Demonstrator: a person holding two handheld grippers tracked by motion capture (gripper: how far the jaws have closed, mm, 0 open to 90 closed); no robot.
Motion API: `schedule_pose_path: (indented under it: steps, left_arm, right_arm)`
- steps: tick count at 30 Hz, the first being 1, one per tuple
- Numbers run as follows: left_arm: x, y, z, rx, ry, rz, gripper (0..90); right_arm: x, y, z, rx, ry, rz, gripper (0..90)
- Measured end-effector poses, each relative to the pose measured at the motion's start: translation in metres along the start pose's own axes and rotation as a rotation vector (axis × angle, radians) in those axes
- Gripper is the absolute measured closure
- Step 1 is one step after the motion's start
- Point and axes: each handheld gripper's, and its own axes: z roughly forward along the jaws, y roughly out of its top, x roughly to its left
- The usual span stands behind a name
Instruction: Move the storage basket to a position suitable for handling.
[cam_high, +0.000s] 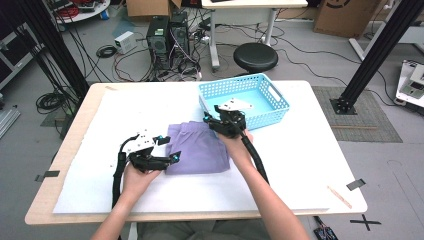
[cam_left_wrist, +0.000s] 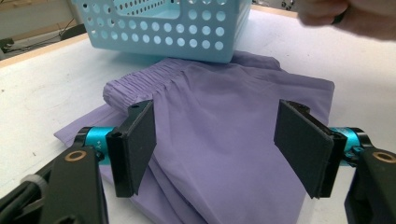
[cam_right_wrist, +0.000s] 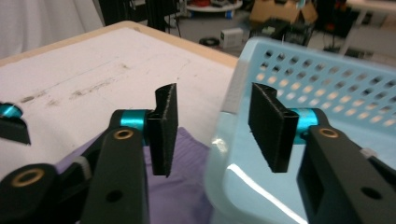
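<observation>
On the white table, purple cloth lies beneath open left fingers.

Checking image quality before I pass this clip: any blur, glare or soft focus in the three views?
High view: even light, slightly soft, faint shadows beside the cloth. Left gripper view: cloth sharp, the hand at the top right blurred. Right gripper view: a glare streak on the basket rim, near rim soft, background out of focus and bright.

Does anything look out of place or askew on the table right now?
Slightly: the blue basket sits askew to the table edges, and the folded purple cloth butts against its near wall. Nothing looks spilled or damaged.
</observation>
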Motion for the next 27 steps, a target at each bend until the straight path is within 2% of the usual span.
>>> schedule_pose_path:
  steps: [1,2,3,4,5,9,12,13,14,15,16,17,18,19,21,22,23,25,27]
  left_arm:
    - [-0.001,0.001,0.000,-0.002,0.001,-0.002,29.6]
    - [-0.002,0.002,0.000,-0.004,0.002,0.005,29.6]
    - [-0.004,0.004,-0.001,-0.010,0.001,0.012,29.6]
    - [-0.010,0.010,0.000,-0.025,-0.006,0.026,29.6]
    - [-0.013,0.014,0.001,-0.033,-0.009,0.031,29.6]
    - [-0.023,0.023,0.009,-0.059,-0.024,0.040,29.6]
    - [-0.028,0.030,0.029,-0.013,-0.041,0.004,28.8]
    - [-0.028,0.030,0.029,-0.013,-0.041,0.004,28.8]
    - [-0.028,0.032,0.036,-0.001,-0.035,-0.005,28.8]
    - [-0.028,0.033,0.043,0.003,-0.032,-0.017,28.8]
    - [-0.027,0.034,0.048,0.002,-0.030,-0.026,28.8]
    - [-0.025,0.036,0.053,0.005,-0.027,-0.034,28.8]
    - [-0.024,0.037,0.058,-0.003,-0.023,-0.044,28.8]
    - [-0.022,0.037,0.063,-0.009,-0.023,-0.058,28.8]
    - [-0.019,0.041,0.075,0.005,-0.023,-0.084,28.8]
    - [-0.020,0.044,0.086,0.015,-0.016,-0.084,28.8]
    - [-0.020,0.044,0.086,0.015,-0.016,-0.084,28.7]
    - [-0.021,0.046,0.096,0.024,-0.002,-0.074,28.7]
    - [-0.020,0.048,0.105,0.040,0.008,-0.088,28.7]
  right_arm:
    - [-0.011,-0.001,-0.015,-0.039,0.021,-0.027,43.5]
    - [-0.019,-0.002,-0.022,-0.052,0.036,-0.036,40.3]
    - [-0.019,-0.002,-0.022,-0.052,0.036,-0.036,40.3]
    - [-0.039,-0.007,-0.039,-0.069,0.033,-0.054,37.5]
    - [-0.051,-0.011,-0.048,-0.074,0.025,-0.058,35.9]
    - [-0.107,-0.031,-0.082,-0.069,-0.027,-0.026,33.6]
    - [-0.144,-0.050,-0.100,-0.027,-0.081,0.020,30.5]
    - [-0.144,-0.050,-0.100,-0.027,-0.081,0.020,30.5]
    - [-0.152,-0.054,-0.103,-0.021,-0.090,0.032,30.3]
    - [-0.172,-0.068,-0.111,0.003,-0.120,0.071,30.3]
    - [-0.172,-0.068,-0.111,0.003,-0.120,0.071,30.3]
    - [-0.184,-0.074,-0.113,0.008,-0.127,0.093,30.3]
    - [-0.184,-0.074,-0.113,0.008,-0.127,0.093,30.3]
    - [-0.193,-0.081,-0.112,0.022,-0.127,0.107,30.7]
    - [-0.197,-0.083,-0.110,0.032,-0.125,0.107,30.9]
    - [-0.204,-0.089,-0.105,0.060,-0.115,0.105,33.5]
    - [-0.208,-0.091,-0.101,0.075,-0.107,0.100,34.5]
    - [-0.210,-0.093,-0.098,0.093,-0.105,0.090,34.5]
    - [-0.215,-0.096,-0.092,0.109,-0.101,0.072,35.1]
